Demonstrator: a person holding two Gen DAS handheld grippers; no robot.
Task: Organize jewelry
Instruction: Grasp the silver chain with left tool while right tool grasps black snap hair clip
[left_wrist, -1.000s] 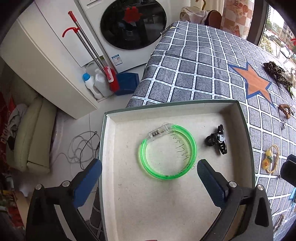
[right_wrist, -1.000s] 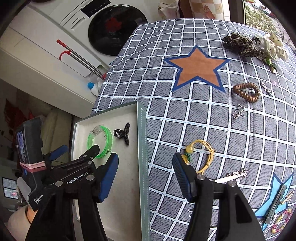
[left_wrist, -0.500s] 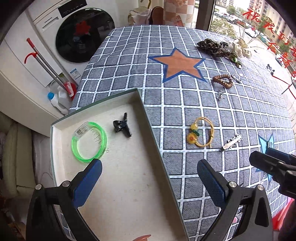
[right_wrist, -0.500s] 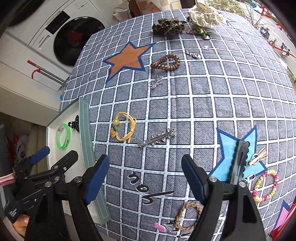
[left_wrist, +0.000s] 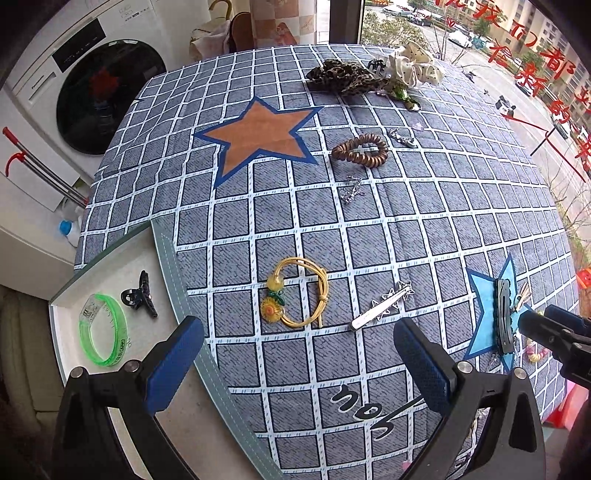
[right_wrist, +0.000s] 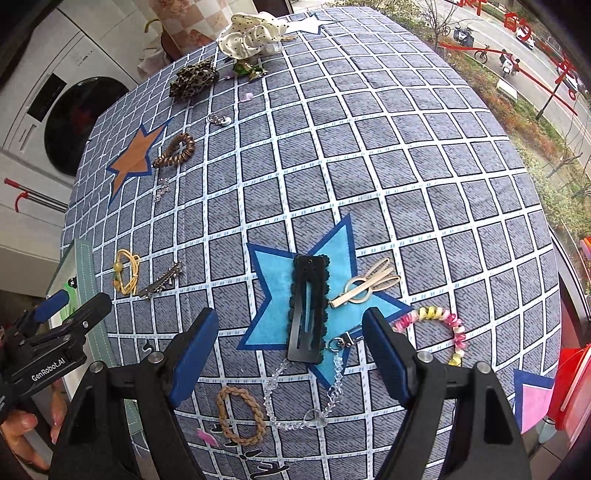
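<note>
A grey-rimmed tray (left_wrist: 173, 266) at the table's left edge holds a green bangle (left_wrist: 101, 339) and a black claw clip (left_wrist: 140, 299). My left gripper (left_wrist: 297, 354) is open and empty above a yellow cord bracelet (left_wrist: 299, 291) and a silver star hair clip (left_wrist: 382, 306). My right gripper (right_wrist: 291, 349) is open and empty, its fingers either side of a black snap clip (right_wrist: 308, 306) on a blue star patch. A beige clip (right_wrist: 365, 284), pastel coil bracelet (right_wrist: 439, 325), braided band (right_wrist: 240, 413) and clear bead chain (right_wrist: 295, 413) lie close by.
Farther off on the checked cloth lie a brown coil tie (left_wrist: 360, 149), small silver pieces (left_wrist: 352, 190), a leopard scrunchie (left_wrist: 343, 77) and a white scrunchie (left_wrist: 413, 66). A washing machine (left_wrist: 103, 92) stands beyond the table's left edge. A red container (right_wrist: 572, 387) sits at the right.
Both grippers have swung right, away from the tray. The left now looks over the yellow bracelet; the right has come over the black snap clip. Both stay open.
</note>
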